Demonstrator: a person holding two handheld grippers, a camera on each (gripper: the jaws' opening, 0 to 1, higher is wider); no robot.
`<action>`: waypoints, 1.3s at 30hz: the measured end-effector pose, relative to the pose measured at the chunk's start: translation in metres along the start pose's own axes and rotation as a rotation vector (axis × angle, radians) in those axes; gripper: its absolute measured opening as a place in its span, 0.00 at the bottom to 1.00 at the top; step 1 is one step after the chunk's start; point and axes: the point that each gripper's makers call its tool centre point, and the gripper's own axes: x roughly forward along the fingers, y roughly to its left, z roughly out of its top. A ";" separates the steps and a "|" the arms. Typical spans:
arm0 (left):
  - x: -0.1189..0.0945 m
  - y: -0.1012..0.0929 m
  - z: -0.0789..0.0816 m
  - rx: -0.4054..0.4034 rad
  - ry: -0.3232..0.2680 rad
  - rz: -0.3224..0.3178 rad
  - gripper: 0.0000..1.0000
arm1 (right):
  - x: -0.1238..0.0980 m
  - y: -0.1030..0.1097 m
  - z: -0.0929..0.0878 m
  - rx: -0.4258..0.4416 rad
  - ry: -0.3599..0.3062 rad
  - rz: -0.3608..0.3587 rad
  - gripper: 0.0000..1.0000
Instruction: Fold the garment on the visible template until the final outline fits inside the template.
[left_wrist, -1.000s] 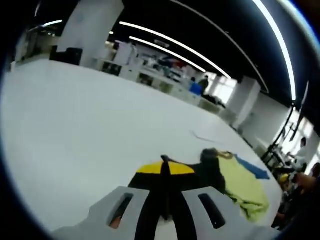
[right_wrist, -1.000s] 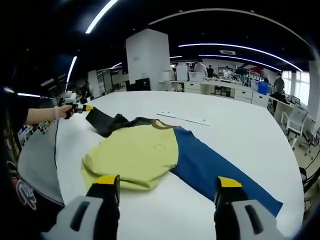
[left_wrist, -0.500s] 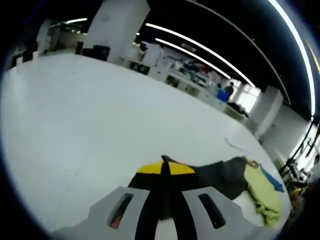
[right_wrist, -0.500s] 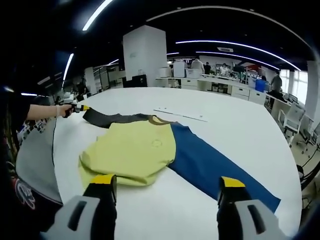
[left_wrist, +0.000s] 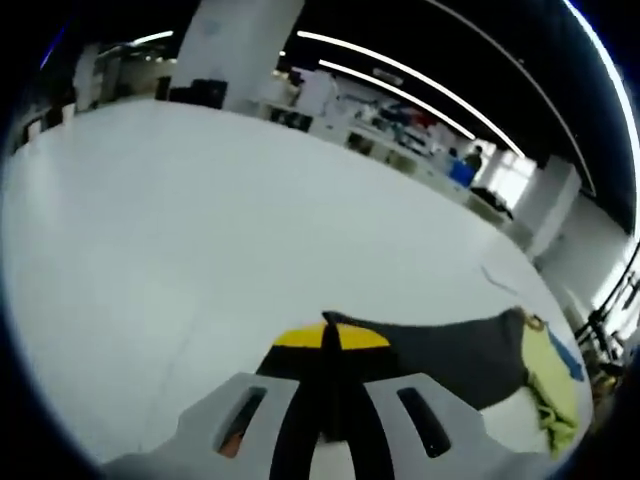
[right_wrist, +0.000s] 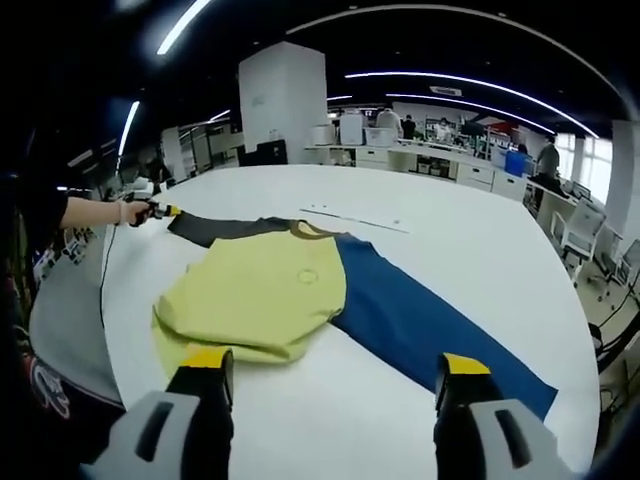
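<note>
Stretching flatter than a second ago, the dark sleeve (right_wrist: 225, 227) is now lying drawn out toward the upper left of the right gripper view, where it was earlier lifted and bunched. The garment (right_wrist: 290, 295) is sitting in the middle of that view on the white table (right_wrist: 480, 250), its yellow-green body folded over on itself at the lower left and its blue sleeve (right_wrist: 430, 335) running down toward the lower right. The left gripper (left_wrist: 330, 340) is pinching the dark sleeve's end between closed yellow-tipped jaws at the bottom centre of the left gripper view, the cloth trailing off to the right. A person's hand (right_wrist: 128, 211) is holding that gripper at the far left of the right gripper view. The right gripper (right_wrist: 330, 365) is hovering over the near table edge, jaws spread wide and holding nothing.
</note>
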 end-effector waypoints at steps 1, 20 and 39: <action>0.000 0.000 -0.001 0.000 0.001 0.000 0.00 | 0.001 0.000 0.000 0.000 0.001 0.002 0.83; 0.000 0.006 -0.010 0.065 0.006 0.037 0.14 | -0.009 -0.005 -0.006 0.016 0.000 -0.021 0.83; -0.015 -0.017 -0.006 0.195 0.004 -0.024 0.76 | -0.009 -0.001 0.002 0.008 -0.038 -0.007 0.85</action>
